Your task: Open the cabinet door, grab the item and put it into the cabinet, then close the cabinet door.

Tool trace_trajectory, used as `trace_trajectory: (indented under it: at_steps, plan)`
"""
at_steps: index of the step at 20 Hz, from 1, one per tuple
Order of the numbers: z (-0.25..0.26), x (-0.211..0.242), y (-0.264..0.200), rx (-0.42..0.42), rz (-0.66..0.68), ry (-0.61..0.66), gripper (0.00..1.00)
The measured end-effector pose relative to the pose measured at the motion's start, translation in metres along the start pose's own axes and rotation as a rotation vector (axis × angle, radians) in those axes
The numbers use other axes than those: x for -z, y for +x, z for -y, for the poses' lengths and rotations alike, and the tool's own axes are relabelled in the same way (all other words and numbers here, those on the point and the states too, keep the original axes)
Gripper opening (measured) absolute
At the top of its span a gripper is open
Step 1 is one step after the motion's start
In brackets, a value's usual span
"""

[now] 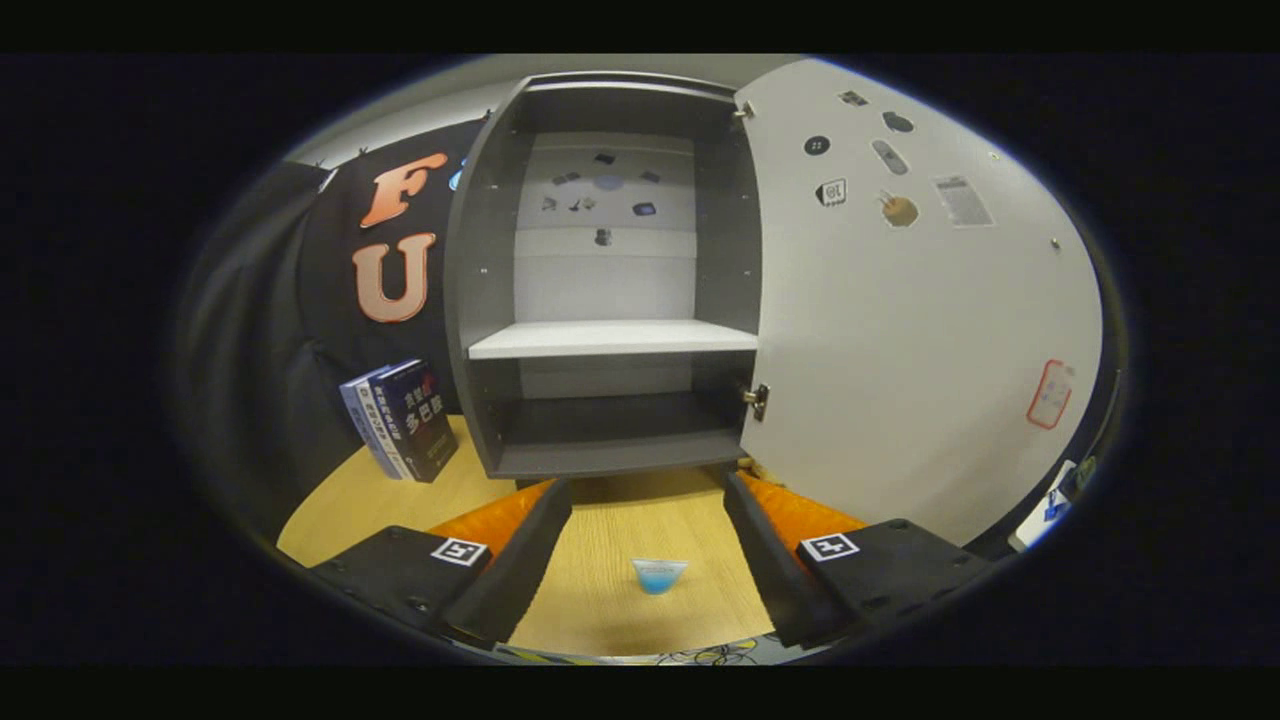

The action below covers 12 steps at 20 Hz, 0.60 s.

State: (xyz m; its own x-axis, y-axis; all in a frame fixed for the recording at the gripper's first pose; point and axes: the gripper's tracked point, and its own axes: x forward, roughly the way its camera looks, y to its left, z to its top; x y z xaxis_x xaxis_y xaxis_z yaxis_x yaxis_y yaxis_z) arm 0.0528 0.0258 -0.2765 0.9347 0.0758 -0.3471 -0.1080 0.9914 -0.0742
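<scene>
With the cabinet door (pixel 900 330) swung open, the grab step is judged next: the spread, empty tongs (pixel 648 520) must be lowered onto the small blue item (pixel 659 575) lying between them on the tabletop (pixel 640 520).

Recording booth: cloth wall (pixel 300 330), sticker-marked cabinet (pixel 610 300).

Surfaces as I read them from the feed:

Bench (pixel 640 560) — pale wood grain, matt, smooth.
Cabinet (pixel 480 300) — grey laminate-looking board, matt; shelf (pixel 610 338) inside is white and smooth.
Cabinet door (pixel 900 360) — white inner face, smooth with a faint sheen, paper-like stickers on it; hinges (pixel 757 398) look like bright metal.
Books (pixel 405 420) — glossy printed covers.
Small blue item (pixel 659 575) between my open jaws — translucent, plastic-looking, glossy.
Booth wall (pixel 300 300) — black cloth, matt, creased.
</scene>
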Motion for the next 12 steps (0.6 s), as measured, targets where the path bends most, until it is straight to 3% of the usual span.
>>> trace_trajectory:
  at_steps: [12]
  plan:
    - [0.031, 0.113, 0.062, 0.078, -0.191, 0.053, 0.98]
